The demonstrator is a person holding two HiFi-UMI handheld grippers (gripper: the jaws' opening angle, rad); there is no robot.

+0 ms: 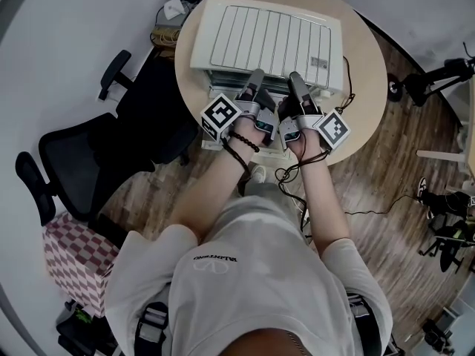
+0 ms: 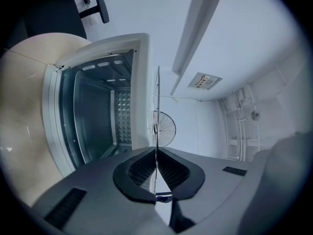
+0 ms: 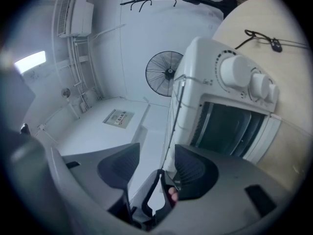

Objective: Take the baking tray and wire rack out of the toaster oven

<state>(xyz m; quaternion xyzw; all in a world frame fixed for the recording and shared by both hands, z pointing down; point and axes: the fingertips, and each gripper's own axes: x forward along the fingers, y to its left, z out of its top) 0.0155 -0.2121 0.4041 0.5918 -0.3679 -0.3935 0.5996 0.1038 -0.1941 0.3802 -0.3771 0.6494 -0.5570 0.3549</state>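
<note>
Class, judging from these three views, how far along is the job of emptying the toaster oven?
Done: the toaster oven stands open. In hand: the left gripper is shut on a thin flat piece, seen edge-on; the right gripper has its fingers apart either side of it. Left: drawing it clear and setting it down. Tray or rack, I cannot tell.

round pale wooden table, white boxy toaster oven standing on its far part, open front facing the near edge, thin black cable lying on the bare top beside the oven's knob side
</note>
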